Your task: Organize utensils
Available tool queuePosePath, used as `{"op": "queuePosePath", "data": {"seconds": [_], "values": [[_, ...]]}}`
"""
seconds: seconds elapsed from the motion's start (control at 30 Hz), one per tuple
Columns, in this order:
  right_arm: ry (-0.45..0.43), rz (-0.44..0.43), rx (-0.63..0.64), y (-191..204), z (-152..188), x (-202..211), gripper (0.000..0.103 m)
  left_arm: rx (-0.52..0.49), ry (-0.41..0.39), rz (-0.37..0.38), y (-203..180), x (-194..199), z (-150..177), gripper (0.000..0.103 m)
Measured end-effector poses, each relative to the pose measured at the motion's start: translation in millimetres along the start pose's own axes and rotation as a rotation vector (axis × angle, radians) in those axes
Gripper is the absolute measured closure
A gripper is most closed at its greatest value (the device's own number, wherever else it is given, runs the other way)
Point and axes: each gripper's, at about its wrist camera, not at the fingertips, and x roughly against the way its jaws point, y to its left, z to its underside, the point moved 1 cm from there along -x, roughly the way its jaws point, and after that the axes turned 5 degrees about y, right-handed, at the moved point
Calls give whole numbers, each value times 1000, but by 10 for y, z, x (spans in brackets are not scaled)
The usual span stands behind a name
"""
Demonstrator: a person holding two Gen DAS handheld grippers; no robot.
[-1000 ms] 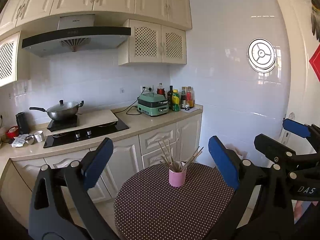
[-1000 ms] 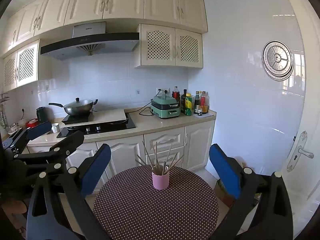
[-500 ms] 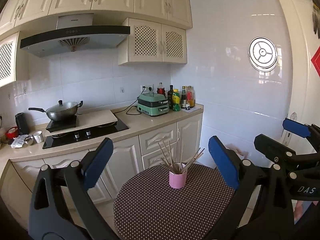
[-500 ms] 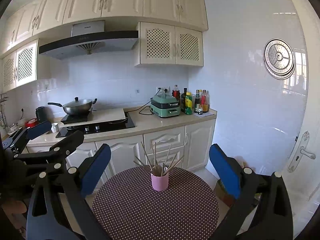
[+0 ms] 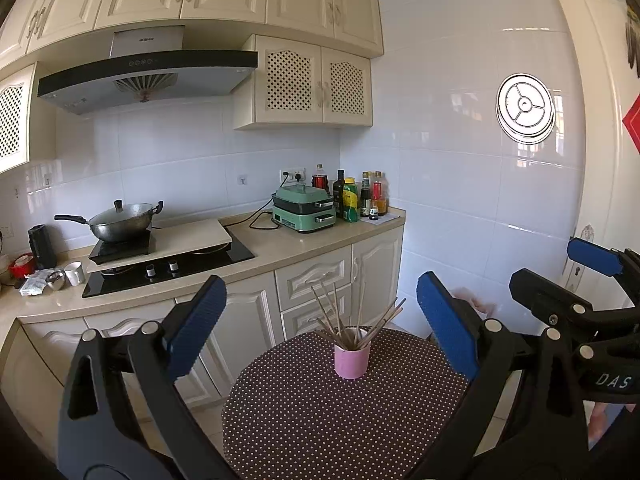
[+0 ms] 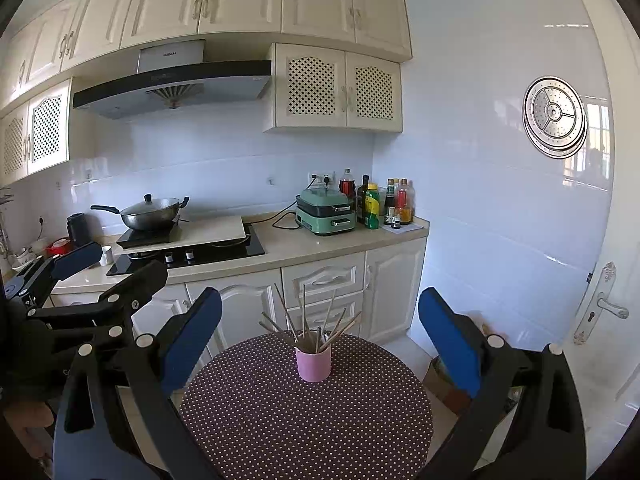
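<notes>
Little had shifted since a second earlier: both claws, left [image 5: 320,328] and right [image 6: 320,336], hung spread and empty above the bench [image 6: 304,420], chopsticks [image 6: 312,324] already splayed inside the pink cup [image 6: 313,364].

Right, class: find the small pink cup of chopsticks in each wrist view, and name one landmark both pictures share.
Left wrist view: the small pink cup stands just right of centre, low, on the dotted round table.
Right wrist view: the cup stands at centre, low, on that table.
Shared landmark: the green electric cooker on the counter.
</notes>
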Motion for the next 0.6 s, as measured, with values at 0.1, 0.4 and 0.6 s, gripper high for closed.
{"op": "queuePosePath", "data": {"seconds": [0.1, 0.4, 0.6], "values": [[3, 1, -1, -12, 2, -11, 8, 1, 3, -1, -28, -18, 9, 9], [4, 8, 8, -10, -8, -46, 8, -4, 8, -6, -53, -42, 13, 9], [6, 8, 8, -18, -10, -77, 8, -5, 13, -6, -62, -61, 19, 9]]}}
